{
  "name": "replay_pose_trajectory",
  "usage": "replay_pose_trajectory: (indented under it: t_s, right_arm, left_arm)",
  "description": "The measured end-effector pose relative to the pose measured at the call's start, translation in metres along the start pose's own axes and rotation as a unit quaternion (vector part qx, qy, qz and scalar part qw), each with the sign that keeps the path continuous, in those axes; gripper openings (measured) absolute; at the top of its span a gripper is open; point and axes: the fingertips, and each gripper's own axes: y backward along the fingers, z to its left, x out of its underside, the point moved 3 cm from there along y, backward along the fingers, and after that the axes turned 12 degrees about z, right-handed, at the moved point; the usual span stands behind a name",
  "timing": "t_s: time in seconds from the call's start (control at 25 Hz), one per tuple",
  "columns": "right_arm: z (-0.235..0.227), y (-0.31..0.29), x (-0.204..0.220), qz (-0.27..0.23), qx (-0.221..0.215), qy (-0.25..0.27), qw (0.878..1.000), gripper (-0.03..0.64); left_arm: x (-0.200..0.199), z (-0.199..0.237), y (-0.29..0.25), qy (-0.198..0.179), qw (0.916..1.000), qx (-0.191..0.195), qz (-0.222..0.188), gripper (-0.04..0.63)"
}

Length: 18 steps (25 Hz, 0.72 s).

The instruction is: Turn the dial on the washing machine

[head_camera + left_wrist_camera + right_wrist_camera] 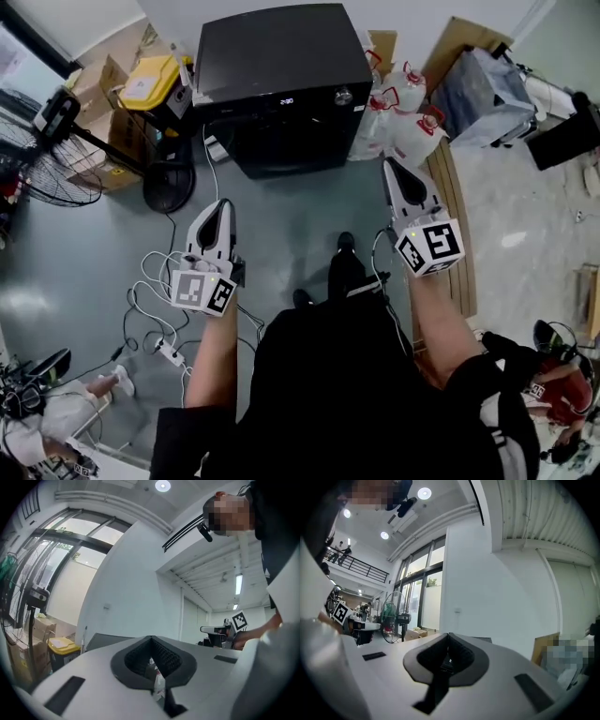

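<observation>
The black washing machine stood on the floor against the wall. Its front panel faced the person. It was flanked by a yellow-lidded bin on one side and a group of bottles on the other. The left gripper and the right gripper were well short of the machine. Both pointed toward it, jaws closed together on nothing. The round dial sat at the right end of the panel, its axis directed outward toward the person. Its pointer setting could not be read.

Bright, even indoor light. Ceiling lamp glares white; windows blown out. Both gripper views fisheye-bent, corners black. Floor shows sheen.
</observation>
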Motion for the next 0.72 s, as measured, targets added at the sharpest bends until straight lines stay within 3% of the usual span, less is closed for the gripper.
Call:
replay_pose_trajectory:
  t_s: [0.36, 0.6, 0.72]
  right_arm:
    - [0.072, 0.06, 0.042, 0.031, 0.0, 0.007, 0.999, 0.021]
    - [0.097, 0.083, 0.064, 0.038, -0.035, 0.001, 0.999, 0.021]
    - [0.098, 0.116, 0.054, 0.018, -0.044, -0.016, 0.999, 0.021]
  left_arm:
    - [0.044, 0.001, 0.089, 0.029, 0.9991, -0.015, 0.026, 0.014]
    - [0.056, -0.037, 0.099, 0.029, 0.9991, 0.001, 0.031, 0.014]
    - [0.06, -0.073, 0.096, 0.027, 0.9987, 0.001, 0.043, 0.014]
